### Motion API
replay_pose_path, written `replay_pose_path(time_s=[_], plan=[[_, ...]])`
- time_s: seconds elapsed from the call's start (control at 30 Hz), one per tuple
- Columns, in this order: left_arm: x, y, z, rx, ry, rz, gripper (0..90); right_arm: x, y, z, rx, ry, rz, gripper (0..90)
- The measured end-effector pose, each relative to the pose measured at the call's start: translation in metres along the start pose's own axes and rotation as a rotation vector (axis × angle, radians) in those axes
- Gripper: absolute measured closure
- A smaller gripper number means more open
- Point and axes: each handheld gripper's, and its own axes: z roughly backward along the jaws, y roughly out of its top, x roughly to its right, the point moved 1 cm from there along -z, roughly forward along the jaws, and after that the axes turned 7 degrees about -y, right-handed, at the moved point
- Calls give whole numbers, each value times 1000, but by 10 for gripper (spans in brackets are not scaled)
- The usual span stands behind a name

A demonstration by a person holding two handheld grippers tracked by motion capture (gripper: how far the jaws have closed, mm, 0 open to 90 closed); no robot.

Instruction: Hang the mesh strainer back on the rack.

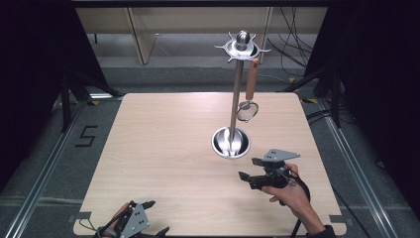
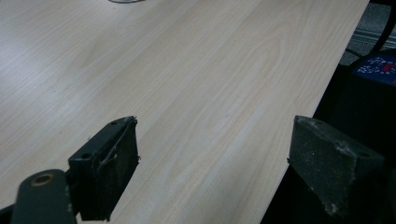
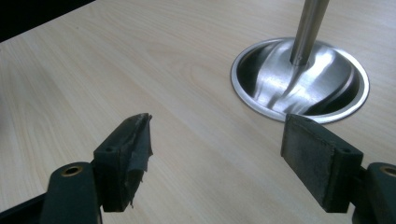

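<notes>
A steel utensil stand rises from a round dished base near the table's middle. From its top ring of hooks hangs a small strainer with a brown wooden handle. My right gripper hovers open just in front of and to the right of the base, nothing between its jaws. In the right gripper view the base and pole lie close ahead, right of centre. My left gripper stands open and empty at the table's near left edge. Its pads frame bare wood.
The light wooden table carries nothing besides the stand. A metal rail runs along the floor on the left, with cables on the right. The table's near edge drops off beside the left gripper.
</notes>
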Motion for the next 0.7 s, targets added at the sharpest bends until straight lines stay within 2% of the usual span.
replay_pose_path(time_s=[0.03,0.07,0.13,0.23,0.27,0.3,0.33,0.37,0.43,0.5,0.57,0.6,0.63,0.67,0.7], plan=[[0,0,0,0,0,0,152,0,-1,-1,0,7,3,254],[0,0,0,1,1,0,152,-2,-2,0,-7,-5,-21,253],[0,0,0,7,3,4,152,-3,-4,0,-18,-1,-22,250],[0,0,0,7,2,-1,152,-3,-8,-2,-23,-4,-17,244],[1,0,0,-2,-1,14,152,-3,-8,-2,-23,-4,-17,244],[0,0,1,-8,5,2,152,-4,-9,-3,-17,2,-17,244],[1,0,0,2,-2,16,152,-2,-9,-3,-21,-11,0,244],[0,0,0,3,5,0,152,-2,-11,-3,-16,-17,3,243],[0,0,0,1,2,0,152,-5,-14,-5,-29,-15,-27,240],[0,0,0,2,2,1,152,-6,-16,-6,-29,-14,-30,240],[0,0,0,0,3,-1,152,-5,-17,-6,-38,-6,-4,240],[0,0,0,-3,3,-1,152,-8,-18,-6,-40,-11,-36,240],[0,0,0,-3,3,-1,152,-8,-18,-6,-40,-11,-36,240],[1,0,0,-3,1,12,152,-6,-20,-6,-33,-12,-11,239],[-1,0,1,-25,3,-6,152,-9,-21,-5,-43,-8,-37,238]])
